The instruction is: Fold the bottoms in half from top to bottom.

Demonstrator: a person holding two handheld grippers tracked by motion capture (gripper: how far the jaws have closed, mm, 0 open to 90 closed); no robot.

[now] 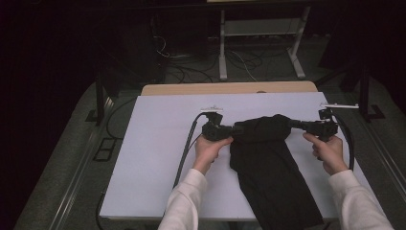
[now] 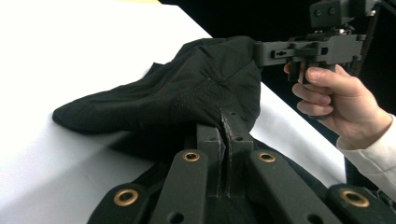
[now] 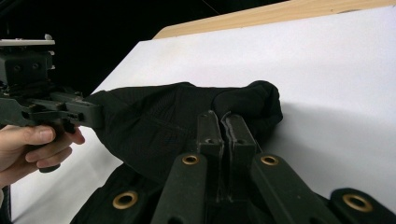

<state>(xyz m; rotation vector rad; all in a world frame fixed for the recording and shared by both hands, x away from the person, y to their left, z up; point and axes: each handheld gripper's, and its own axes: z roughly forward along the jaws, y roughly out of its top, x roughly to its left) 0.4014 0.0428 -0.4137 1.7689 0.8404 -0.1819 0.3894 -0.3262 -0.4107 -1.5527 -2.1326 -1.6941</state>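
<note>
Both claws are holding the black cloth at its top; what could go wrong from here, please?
1. The left claw and right claw pinch only small edges of the black fabric garment; it may slip out when lifted.
2. Its lower end hangs past the white table's near edge, so its weight could drag it off.

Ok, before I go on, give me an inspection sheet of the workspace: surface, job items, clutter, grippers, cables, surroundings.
Surface: white sheet over a wooden tabletop whose far edge shows.
Job's things: one black garment, its far end lifted and bunched between the grippers, the rest lying on the sheet and reaching its near edge.
Clutter: nothing seen.
Grippers: left gripper shut on the garment's left side; right gripper shut on its right side; each is held in a hand.
Cables: one trails from each gripper; the left cable runs off the near edge.
Surroundings: dark room, white stand and loose floor cables beyond the table.
</note>
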